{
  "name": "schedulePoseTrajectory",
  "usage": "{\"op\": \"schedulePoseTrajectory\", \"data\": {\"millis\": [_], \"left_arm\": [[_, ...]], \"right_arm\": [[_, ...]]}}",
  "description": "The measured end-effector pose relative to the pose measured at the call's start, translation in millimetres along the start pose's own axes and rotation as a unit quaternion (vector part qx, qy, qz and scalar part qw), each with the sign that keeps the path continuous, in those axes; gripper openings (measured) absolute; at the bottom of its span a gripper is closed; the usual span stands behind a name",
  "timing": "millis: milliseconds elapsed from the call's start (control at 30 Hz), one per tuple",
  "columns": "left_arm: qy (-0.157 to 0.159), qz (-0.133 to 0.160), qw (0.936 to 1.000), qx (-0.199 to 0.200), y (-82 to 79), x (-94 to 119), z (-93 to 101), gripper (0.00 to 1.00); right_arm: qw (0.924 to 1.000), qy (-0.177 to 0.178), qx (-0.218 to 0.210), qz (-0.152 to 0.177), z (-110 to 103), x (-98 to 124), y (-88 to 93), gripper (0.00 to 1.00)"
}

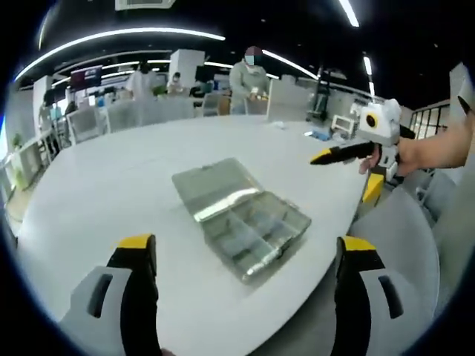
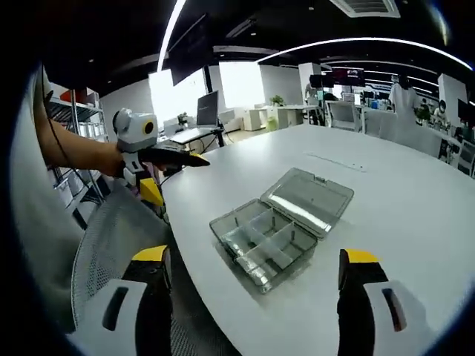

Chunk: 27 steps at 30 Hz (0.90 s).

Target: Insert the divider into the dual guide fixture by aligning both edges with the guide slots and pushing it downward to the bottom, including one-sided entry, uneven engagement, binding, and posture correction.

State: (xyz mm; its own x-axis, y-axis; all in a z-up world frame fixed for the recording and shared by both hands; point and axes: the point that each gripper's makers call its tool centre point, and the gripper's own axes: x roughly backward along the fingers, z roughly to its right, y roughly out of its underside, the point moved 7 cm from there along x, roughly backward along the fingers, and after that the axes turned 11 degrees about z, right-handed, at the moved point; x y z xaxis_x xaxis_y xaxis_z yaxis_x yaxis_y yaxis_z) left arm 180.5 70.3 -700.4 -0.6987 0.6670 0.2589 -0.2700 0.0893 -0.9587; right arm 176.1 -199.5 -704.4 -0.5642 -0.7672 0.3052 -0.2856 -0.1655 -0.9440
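Both grippers (image 1: pixel 241 256) (image 2: pixel 252 267) spread wide, nothing held, clear box (image 1: pixel 241 215) (image 2: pixel 278 226) lid-open mid-frame on table (image 1: pixel 111 178), divider not obvious yet, likely to cock and bind if one edge drops first.

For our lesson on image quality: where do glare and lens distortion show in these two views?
Left gripper view: ceiling light strips bow into arcs, and a bright glare streak runs along the clear compartment box near its hinge. Right gripper view: the window is blown out white, the round table edge curves strongly, and the box shows only mild sheen on its open lid.
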Motion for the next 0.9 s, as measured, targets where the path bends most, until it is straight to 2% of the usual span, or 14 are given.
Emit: {"op": "schedulePoseTrajectory", "data": {"millis": [467, 600, 667, 900], "left_arm": [[-0.018, 0.028, 0.9994, 0.012, -12.7, 17.8, 11.7, 0.99], [-0.023, 0.037, 0.9989, 0.018, -14.6, 23.0, 15.0, 0.99], [-0.028, 0.053, 0.9977, 0.031, -17.8, 25.1, 15.7, 0.99], [-0.036, 0.056, 0.9973, 0.032, -18.6, 31.6, 20.6, 0.99]], "right_arm": [[0.9982, 0.051, -0.025, 0.016, -12.2, 33.3, 5.7, 0.94], [0.9975, 0.059, -0.032, 0.02, -15.3, 37.2, 3.9, 0.94], [0.9973, 0.062, -0.031, 0.024, -16.2, 39.0, 2.5, 0.94], [0.9964, 0.071, -0.033, 0.034, -20.6, 41.8, -2.4, 0.94]]}}
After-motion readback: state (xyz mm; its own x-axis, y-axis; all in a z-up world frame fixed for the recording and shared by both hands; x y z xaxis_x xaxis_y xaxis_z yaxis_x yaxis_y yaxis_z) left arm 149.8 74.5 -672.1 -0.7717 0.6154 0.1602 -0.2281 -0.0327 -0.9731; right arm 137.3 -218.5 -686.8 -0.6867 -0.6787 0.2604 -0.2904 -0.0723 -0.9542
